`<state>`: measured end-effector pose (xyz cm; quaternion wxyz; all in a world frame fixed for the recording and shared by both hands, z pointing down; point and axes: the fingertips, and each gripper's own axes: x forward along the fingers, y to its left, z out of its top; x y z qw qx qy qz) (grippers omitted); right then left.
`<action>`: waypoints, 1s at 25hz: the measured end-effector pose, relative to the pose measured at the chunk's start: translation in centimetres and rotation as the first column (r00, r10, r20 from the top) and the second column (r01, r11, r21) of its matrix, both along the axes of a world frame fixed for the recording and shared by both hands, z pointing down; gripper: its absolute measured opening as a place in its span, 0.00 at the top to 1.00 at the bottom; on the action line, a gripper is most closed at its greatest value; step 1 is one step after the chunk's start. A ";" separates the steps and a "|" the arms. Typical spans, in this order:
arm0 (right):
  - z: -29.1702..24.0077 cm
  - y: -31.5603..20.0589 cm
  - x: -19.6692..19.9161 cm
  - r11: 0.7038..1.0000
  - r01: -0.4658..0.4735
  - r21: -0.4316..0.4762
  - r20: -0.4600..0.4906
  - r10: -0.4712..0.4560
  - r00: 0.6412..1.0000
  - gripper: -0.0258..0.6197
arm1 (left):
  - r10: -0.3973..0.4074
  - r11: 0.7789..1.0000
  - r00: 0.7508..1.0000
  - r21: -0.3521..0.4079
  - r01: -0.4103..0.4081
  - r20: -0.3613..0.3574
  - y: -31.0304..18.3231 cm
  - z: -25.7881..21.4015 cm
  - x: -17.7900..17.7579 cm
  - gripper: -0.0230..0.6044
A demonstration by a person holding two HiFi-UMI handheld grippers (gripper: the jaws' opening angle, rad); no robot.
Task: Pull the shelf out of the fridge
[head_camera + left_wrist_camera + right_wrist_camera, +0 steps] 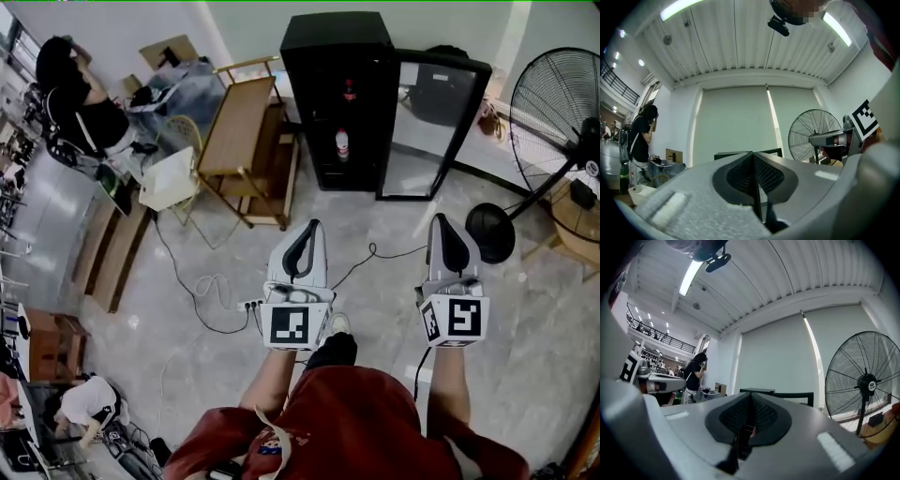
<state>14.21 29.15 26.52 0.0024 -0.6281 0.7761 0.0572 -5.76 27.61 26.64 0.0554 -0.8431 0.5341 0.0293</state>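
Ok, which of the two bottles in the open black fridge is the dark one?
The upper bottle, dark with a red label, on the higher shelf of the tall black fridge. The other bottle, on a shelf below it, is pale.

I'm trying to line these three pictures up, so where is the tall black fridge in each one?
Head view: tall black fridge at top centre, door open.
Left gripper view: only its top edge, just below centre.
Right gripper view: its top edge, just below centre.
Shared landmark: black round pedestal fan, right of the fridge in all three.
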 end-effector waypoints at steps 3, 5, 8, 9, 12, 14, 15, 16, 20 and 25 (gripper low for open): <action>-0.9 -4.0 -0.9 1.000 -0.006 0.016 -0.006 0.006 1.000 0.96 | 0.000 1.000 1.000 -0.003 0.000 0.006 -4.2 -0.5 -1.1 0.96; -1.3 -6.4 -1.8 1.000 -0.009 0.020 -0.010 0.009 1.000 0.96 | -0.002 1.000 1.000 -0.009 0.002 0.004 -6.5 -0.8 -2.2 0.96; -1.3 -9.9 -3.1 1.000 -0.009 0.019 -0.013 0.009 1.000 0.96 | -0.008 1.000 1.000 0.023 0.009 -0.019 -10.0 -1.3 -3.8 0.96; -1.3 -11.0 -3.4 1.000 -0.007 0.016 -0.011 0.007 1.000 0.96 | -0.012 1.000 1.000 0.029 0.012 -0.022 -11.1 -1.3 -4.2 0.96; -0.9 -13.9 -4.1 1.000 -0.006 0.002 -0.016 0.006 1.000 0.96 | -0.015 0.999 1.000 0.035 0.016 -0.025 -14.0 -1.2 -5.1 0.96; -0.3 -15.4 -4.6 1.000 -0.012 -0.014 -0.021 0.011 1.000 0.96 | -0.016 1.000 1.000 0.027 0.016 -0.016 -15.6 -0.7 -5.6 0.96; 0.0 -16.1 -4.8 1.000 -0.011 -0.021 -0.022 0.010 1.000 0.96 | -0.018 1.000 1.000 0.020 0.018 -0.018 -16.3 -0.5 -5.8 0.96; 0.3 -16.8 -4.9 1.000 -0.008 -0.028 -0.023 0.007 1.000 0.96 | -0.021 1.000 0.999 0.012 0.021 -0.025 -16.9 -0.2 -6.0 0.96; 1.8 -19.4 -4.7 0.999 -0.002 -0.044 -0.008 0.001 1.000 0.96 | -0.025 0.999 0.999 -0.029 0.024 -0.024 -19.3 1.5 -5.8 0.96; 3.3 -23.7 -3.3 0.999 0.005 -0.037 0.019 -0.004 1.000 0.96 | -0.025 0.999 1.000 -0.034 0.025 0.018 -23.6 2.8 -4.1 0.96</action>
